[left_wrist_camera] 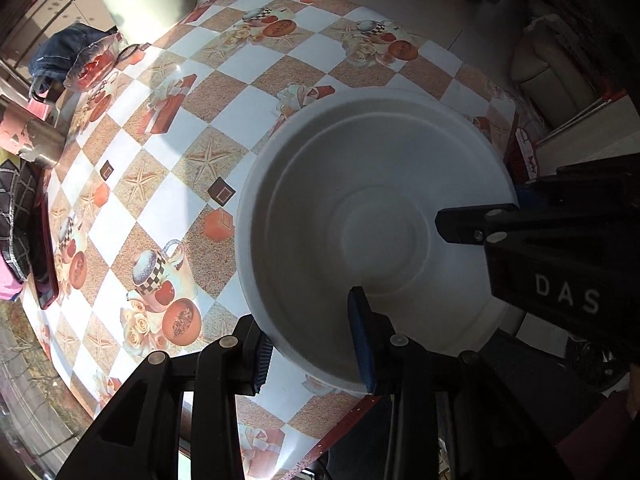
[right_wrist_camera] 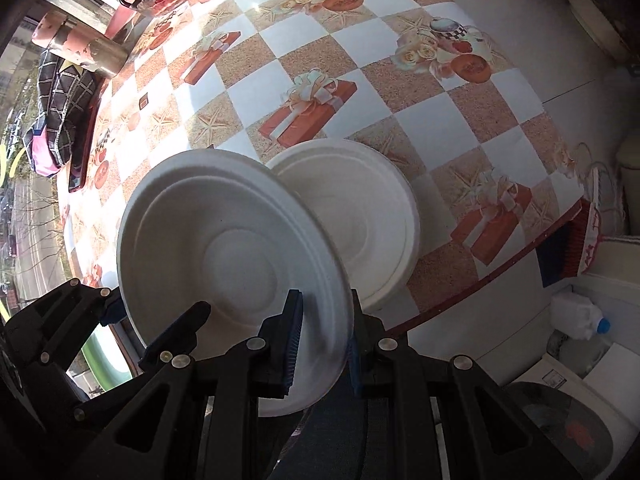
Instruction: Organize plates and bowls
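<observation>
Plate (right_wrist_camera: pixel 224 240) hides part of bowl (right_wrist_camera: pixel 360 216) behind it; bowl's near side unseen in right wrist view.

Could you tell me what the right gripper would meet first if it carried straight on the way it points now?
Probably the white bowl on the table: the right gripper holds a white plate by its rim, and the bowl sits just beyond; depth is uncertain.

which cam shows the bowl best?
Right wrist. The bowl sits on the table behind the plate, its wall and rim mostly in view. In the left wrist view the plate fills the frame and no bowl can be made out.
</observation>
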A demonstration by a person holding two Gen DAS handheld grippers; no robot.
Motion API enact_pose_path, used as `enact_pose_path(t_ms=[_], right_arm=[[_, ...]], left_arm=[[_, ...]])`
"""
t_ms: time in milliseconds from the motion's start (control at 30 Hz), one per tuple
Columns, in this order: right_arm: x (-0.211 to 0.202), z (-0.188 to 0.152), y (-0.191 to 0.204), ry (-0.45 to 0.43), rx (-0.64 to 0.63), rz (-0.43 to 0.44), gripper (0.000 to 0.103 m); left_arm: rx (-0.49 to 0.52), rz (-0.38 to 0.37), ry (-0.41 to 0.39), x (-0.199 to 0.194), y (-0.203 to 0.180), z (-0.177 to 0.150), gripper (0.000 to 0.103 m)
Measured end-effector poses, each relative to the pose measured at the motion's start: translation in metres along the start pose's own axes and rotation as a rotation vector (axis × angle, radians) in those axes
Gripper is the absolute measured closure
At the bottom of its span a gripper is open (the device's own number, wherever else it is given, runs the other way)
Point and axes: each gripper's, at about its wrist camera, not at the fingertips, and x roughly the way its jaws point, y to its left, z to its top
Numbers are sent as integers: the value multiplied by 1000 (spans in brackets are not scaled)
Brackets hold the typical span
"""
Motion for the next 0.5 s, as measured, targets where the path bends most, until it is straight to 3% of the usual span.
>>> enact_pose_path(t_ms=[267, 333, 400, 500], right_arm=[[-1, 3, -38, -2, 78, -14, 81], [0, 5, -43, -7, 80, -2, 81], [2, 8, -45, -17, 82, 17, 81], [4, 12, -51, -24, 90, 22, 81]], left_arm=[[37, -2, 1, 10, -24, 31, 66], [30, -8, -15, 10, -25, 36, 58], [20, -8, -24, 10, -24, 39, 36], [7, 33, -56, 5, -18, 36, 26]])
